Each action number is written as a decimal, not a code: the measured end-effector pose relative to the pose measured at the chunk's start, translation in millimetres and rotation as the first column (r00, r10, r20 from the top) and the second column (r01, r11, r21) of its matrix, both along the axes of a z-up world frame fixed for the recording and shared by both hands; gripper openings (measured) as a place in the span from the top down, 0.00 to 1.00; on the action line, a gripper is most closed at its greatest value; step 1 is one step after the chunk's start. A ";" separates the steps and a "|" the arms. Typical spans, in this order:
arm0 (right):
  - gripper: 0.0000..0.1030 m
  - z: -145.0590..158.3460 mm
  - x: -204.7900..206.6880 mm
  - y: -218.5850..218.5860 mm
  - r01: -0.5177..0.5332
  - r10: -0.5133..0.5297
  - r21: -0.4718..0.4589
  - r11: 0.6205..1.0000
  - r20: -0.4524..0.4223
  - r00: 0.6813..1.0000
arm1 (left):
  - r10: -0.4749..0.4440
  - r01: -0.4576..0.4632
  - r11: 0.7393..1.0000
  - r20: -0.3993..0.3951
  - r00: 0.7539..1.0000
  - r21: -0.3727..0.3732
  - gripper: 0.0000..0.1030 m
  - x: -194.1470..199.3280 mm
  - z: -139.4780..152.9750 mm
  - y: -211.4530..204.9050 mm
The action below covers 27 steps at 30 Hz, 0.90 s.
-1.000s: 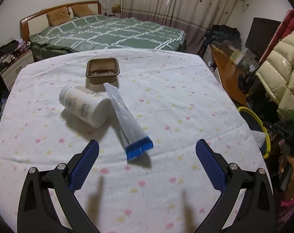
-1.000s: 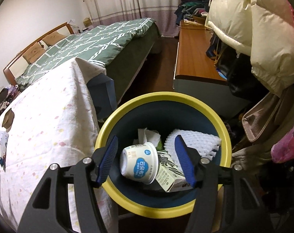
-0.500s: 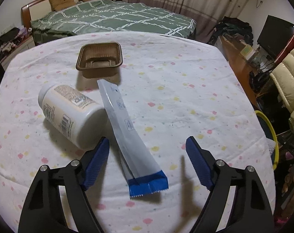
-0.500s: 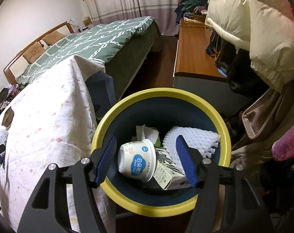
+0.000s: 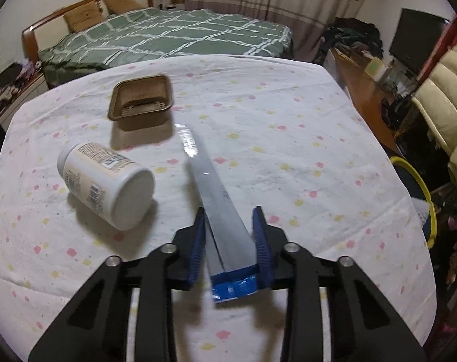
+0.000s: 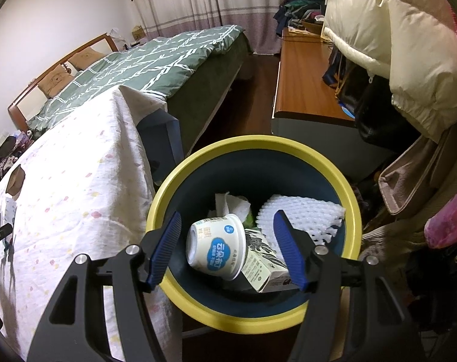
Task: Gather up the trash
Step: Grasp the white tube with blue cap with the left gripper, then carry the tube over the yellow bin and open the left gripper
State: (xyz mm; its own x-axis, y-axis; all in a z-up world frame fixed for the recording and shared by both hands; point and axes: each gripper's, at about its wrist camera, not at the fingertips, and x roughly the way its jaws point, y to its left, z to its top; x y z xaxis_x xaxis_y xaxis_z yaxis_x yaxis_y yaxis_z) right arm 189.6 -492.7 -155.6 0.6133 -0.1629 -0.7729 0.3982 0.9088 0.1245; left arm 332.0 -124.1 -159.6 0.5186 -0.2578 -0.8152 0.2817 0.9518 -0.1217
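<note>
One wrapper (image 5: 219, 208), one bottle (image 5: 105, 184), one tray (image 5: 140, 102)

You're working in a home bedroom: ahead of your claws stands a green-quilted bed (image 5: 168, 36), with curtains (image 6: 198, 3) and a puffy coat (image 6: 394, 30) nearby.

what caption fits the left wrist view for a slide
Left gripper closed on a long blue-ended wrapper, white bottle and brown tray beside it.

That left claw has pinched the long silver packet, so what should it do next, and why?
Probably lift it straight up. The left gripper is shut on the silver packet, whose far end reaches toward the brown tray, with the white bottle lying alongside.
</note>
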 end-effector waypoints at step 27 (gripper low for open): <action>0.41 -7.8 -19.5 -11.3 0.004 -0.004 0.041 0.999 0.005 1.000 | -0.052 0.052 0.993 -0.002 0.999 0.105 0.55 -5.8 10.1 -47.6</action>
